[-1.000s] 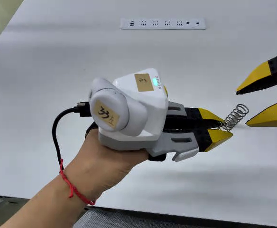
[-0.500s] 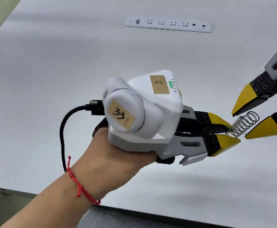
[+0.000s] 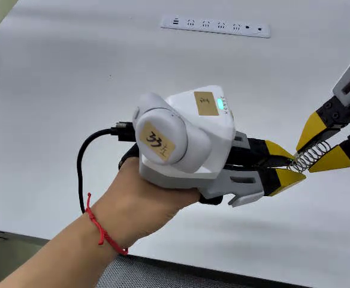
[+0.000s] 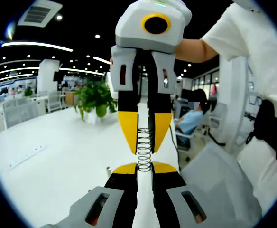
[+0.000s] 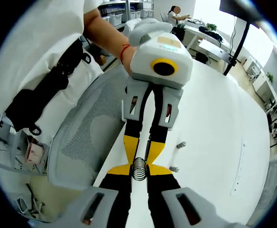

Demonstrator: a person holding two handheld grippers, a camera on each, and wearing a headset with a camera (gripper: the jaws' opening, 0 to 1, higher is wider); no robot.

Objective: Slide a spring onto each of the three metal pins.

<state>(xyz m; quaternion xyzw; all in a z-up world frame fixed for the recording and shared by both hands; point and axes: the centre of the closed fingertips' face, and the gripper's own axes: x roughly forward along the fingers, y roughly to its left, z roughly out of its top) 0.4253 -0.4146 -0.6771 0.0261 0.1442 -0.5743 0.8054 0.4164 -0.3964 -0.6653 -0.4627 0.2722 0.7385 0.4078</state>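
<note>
Left gripper: clamps the near end of the spring between its yellow tips, jaws nearly together. Holds the coil straight out ahead of those tips, up off the white table underneath. Sits in a hand wrapped around its rear, with a black cable leaving its back end and a red string on the wrist behind.

Right gripper: faces the left one tip to tip and presses its jaws against both sides of the spring's far end, grasping it as well. Shows, in its own view, the coil end-on between its tips.

Beyond those tips and off to one side: one metal pin and a second pin, both upright on the table, near each other, apart from the spring.

Far ahead of the left gripper, across the table: a white power strip, lying flat.
</note>
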